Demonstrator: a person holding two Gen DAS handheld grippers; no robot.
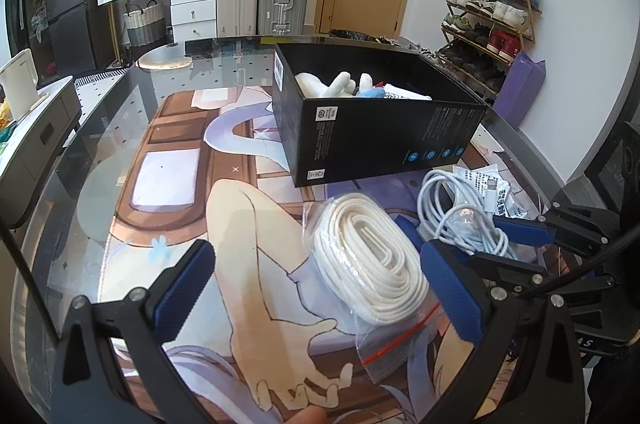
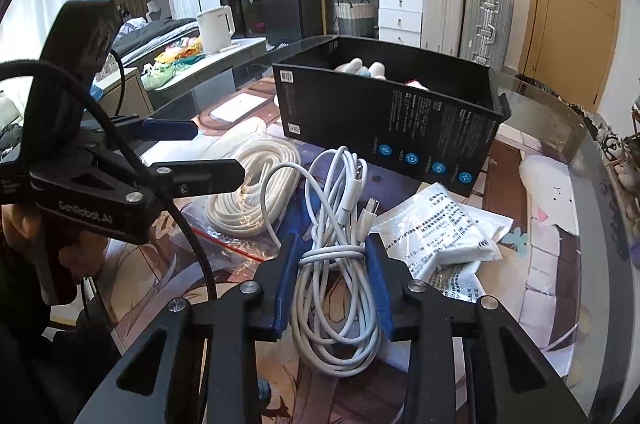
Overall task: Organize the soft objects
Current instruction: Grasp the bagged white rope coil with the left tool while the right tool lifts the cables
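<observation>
Gripping the bundled white cable (image 2: 340,264) between clenched right tongs (image 2: 334,264) on the bench (image 2: 560,151), just in front of the black box (image 2: 392,127), left tongs (image 1: 316,288) spread wide around the bagged white cord (image 1: 368,260), next likely lifting the bundle clear and over the box wall.

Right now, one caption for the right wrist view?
Right gripper shut on white charging cable, black box behind.
</observation>
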